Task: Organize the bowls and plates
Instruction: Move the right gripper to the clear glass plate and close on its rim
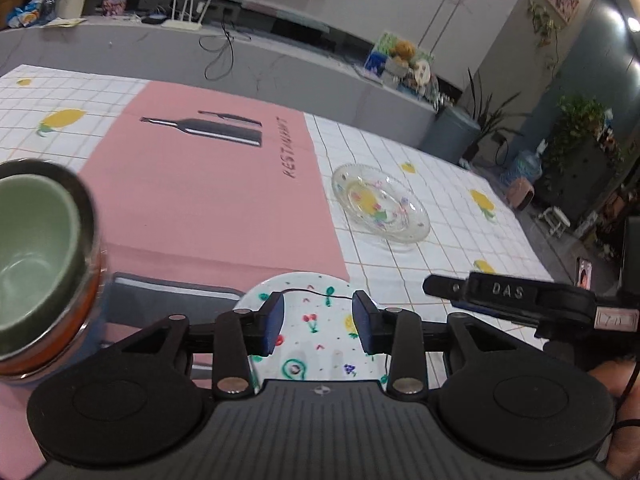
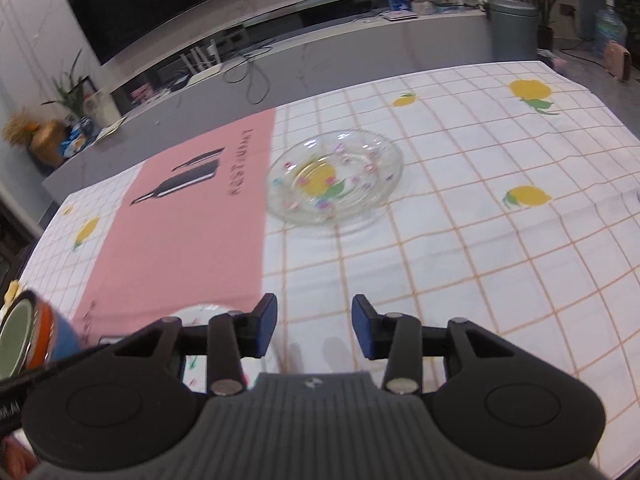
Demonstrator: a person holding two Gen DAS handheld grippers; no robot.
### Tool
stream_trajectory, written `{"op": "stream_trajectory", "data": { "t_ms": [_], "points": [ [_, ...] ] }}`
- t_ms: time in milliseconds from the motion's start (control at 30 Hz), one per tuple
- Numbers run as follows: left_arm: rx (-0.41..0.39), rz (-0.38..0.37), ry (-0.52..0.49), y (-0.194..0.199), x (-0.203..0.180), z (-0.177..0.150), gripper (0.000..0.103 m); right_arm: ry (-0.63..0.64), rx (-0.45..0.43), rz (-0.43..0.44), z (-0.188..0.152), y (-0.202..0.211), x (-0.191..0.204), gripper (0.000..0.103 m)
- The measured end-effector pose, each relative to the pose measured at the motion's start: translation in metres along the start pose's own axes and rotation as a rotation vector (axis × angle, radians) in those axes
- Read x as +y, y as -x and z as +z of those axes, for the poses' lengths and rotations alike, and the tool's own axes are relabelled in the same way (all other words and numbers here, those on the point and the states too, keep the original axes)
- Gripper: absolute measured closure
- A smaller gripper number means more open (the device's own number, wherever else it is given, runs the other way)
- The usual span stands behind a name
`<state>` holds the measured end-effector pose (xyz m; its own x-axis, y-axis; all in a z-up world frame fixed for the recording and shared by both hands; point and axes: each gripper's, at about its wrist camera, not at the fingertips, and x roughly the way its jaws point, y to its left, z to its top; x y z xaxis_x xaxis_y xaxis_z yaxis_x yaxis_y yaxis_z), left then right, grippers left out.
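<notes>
Both hand-held grippers gape empty: left hand-held gripper above the painted plate, right hand-held gripper short of the glass plate.

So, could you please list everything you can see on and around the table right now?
Clear glass plate with small coloured flowers: one, on the checked cloth, far side.
White plate with painted fruit doodles: one, near edge, under the left gripper.
Pale green bowl: one, nested inside an orange-sided metal bowl, far left.
Pink placemat printed with a bottle: one, left half of the table.
White checked tablecloth with yellow lemons: one, covering the table.
Grey bin: one, beyond the table.
White router: one, on the grey counter behind.
Left gripper: one, black with blue pads, open, nothing held.
Right gripper: one, same colours, open, empty.
</notes>
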<state>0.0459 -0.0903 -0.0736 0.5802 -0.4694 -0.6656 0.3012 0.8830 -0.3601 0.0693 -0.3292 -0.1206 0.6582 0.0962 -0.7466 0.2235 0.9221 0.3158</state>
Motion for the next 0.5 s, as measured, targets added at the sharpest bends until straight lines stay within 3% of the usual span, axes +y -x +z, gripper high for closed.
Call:
{"op": "stream_trajectory", "data": {
  "t_ms": [133,333,500],
  "points": [
    [0.019,0.038,0.003,-0.013,-0.008,0.012,0.061,-0.071,0.029,-0.017,0.013,-0.015,-0.014,0.054],
    [0.023,0.019,0.006,-0.03,-0.023,0.039,0.061,-0.092,-0.005,-0.079,0.04,-0.036,-0.029,0.054],
    [0.021,0.021,-0.006,-0.05,-0.033,0.064,0.061,-0.19,-0.002,-0.048,0.062,-0.049,-0.049,0.053]
  ]
}}
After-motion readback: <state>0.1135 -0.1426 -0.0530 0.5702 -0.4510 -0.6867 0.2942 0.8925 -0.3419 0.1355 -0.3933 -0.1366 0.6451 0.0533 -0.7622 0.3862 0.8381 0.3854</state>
